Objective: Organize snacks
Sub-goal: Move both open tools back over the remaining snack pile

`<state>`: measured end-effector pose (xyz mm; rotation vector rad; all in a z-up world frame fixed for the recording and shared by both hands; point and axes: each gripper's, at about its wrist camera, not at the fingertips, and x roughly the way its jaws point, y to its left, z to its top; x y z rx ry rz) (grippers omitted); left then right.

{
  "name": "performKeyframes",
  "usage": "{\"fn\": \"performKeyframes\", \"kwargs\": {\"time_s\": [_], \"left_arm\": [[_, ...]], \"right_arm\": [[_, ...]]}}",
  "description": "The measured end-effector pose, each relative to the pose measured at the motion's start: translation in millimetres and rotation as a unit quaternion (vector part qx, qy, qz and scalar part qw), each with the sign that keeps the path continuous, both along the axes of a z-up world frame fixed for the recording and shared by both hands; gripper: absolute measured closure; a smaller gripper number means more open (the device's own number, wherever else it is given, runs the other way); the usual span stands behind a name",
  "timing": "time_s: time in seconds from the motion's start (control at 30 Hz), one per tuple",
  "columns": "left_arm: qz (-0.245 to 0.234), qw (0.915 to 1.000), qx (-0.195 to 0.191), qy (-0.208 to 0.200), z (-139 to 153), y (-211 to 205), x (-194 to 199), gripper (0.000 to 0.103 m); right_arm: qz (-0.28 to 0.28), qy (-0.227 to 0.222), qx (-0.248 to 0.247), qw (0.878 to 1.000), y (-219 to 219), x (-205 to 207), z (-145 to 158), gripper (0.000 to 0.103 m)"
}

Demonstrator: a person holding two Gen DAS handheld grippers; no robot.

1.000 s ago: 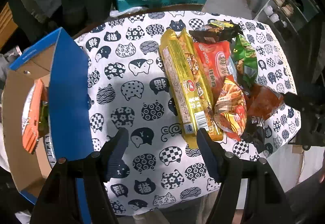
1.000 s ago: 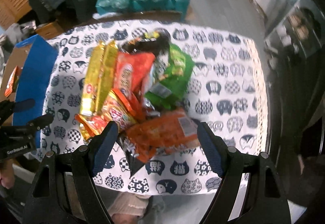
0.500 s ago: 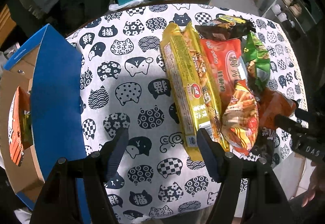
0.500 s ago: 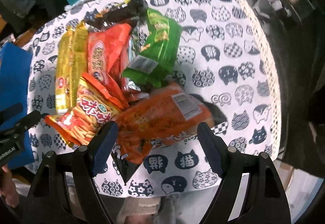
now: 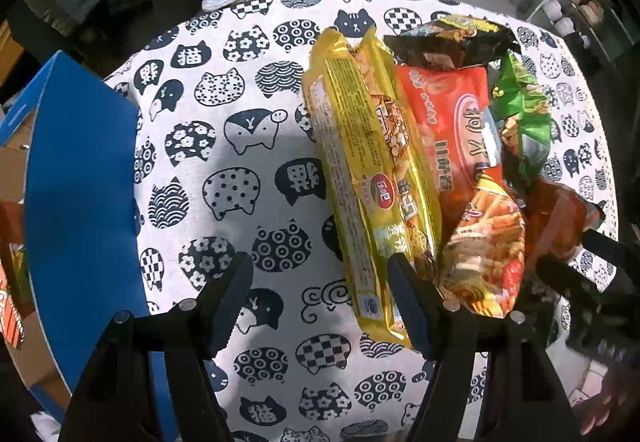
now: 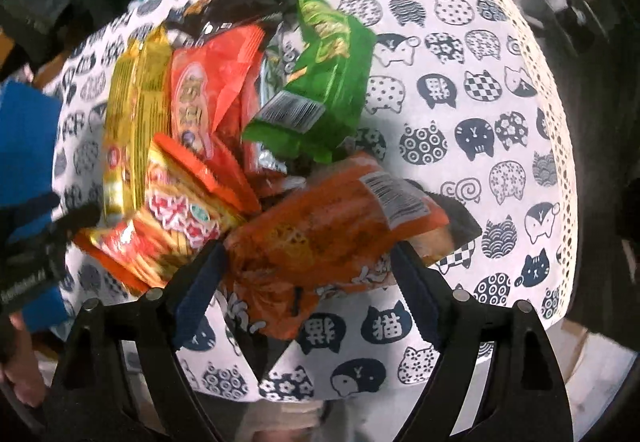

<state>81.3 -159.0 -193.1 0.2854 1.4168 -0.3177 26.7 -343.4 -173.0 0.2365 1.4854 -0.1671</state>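
Straddling the orange packet with my right gripper spread wide, I position for pickup while my left gripper hangs open beside the yellow packet.

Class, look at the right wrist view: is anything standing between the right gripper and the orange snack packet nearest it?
Nothing visible does. The right gripper is open, its fingers either side of the orange packet, which lies uncovered at the near edge of the snack pile.

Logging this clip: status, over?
Both grippers open, left, right. Right straddles the orange packet. Snack pile crowds its left; blue box waits left.
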Motion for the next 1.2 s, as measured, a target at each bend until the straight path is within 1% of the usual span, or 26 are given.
{"fn": "performKeyframes", "kwargs": {"time_s": [0.07, 0.17, 0.33, 0.4, 0.43, 0.53, 0.6, 0.67, 0.73, 0.8, 0.9, 1.0, 1.07, 1.2], "left_arm": [[-0.004, 1.0, 0.007, 0.0, -4, -2, 1, 0.032], [-0.012, 0.9998, 0.016, -0.005, -10, -7, 2, 0.023], [-0.027, 0.9993, 0.021, -0.012, -14, -7, 4, 0.02], [-0.028, 0.9992, 0.026, -0.013, -13, -4, 4, 0.02], [-0.027, 0.9991, 0.029, -0.015, -12, -1, 4, 0.02], [-0.013, 0.9985, 0.048, -0.02, -10, 8, 7, 0.02], [-0.007, 0.9974, 0.067, -0.026, -9, 13, 10, 0.02], [-0.004, 0.9969, 0.073, -0.03, -8, 16, 11, 0.021], [0.003, 0.9976, 0.062, -0.03, -6, 19, 12, 0.021], [0.009, 0.9987, 0.042, -0.029, -1, 19, 12, 0.021], [0.008, 0.9992, 0.025, -0.032, 3, 12, 9, 0.021], [0.012, 0.9993, 0.019, -0.029, -2, 4, 11, 0.021], [0.012, 0.9995, 0.022, -0.022, -9, -1, 15, 0.021], [0.015, 0.9994, 0.027, -0.016, -19, -6, 21, 0.021]], "right_arm": [[0.022, 0.008, -0.009, 1.0, 3, -2, -3, 0.02], [0.043, 0.018, -0.023, 0.999, 0, -5, -6, 0.02], [0.045, 0.032, -0.067, 0.996, -21, -10, -6, 0.02], [0.037, 0.033, -0.086, 0.995, -31, -11, -5, 0.02], [0.031, 0.033, -0.087, 0.995, -35, -11, -5, 0.02], [0.009, 0.032, -0.073, 0.997, -48, -13, -4, 0.02], [0.007, 0.029, -0.071, 0.997, -51, -12, -4, 0.02], [0.005, 0.025, -0.069, 0.997, -54, -13, -3, 0.02], [-0.001, 0.021, -0.061, 0.998, -59, -14, 3, 0.02], [-0.014, 0.016, -0.045, 0.999, -63, -12, 3, 0.02], [-0.034, 0.01, -0.024, 0.999, -66, -8, 1, 0.02], [-0.043, 0.012, -0.027, 0.999, -76, -2, -6, 0.02], [-0.049, 0.016, -0.028, 0.998, -84, 0, -12, 0.02], [-0.059, 0.021, -0.013, 0.998, -94, 0, -28, 0.02]]}}
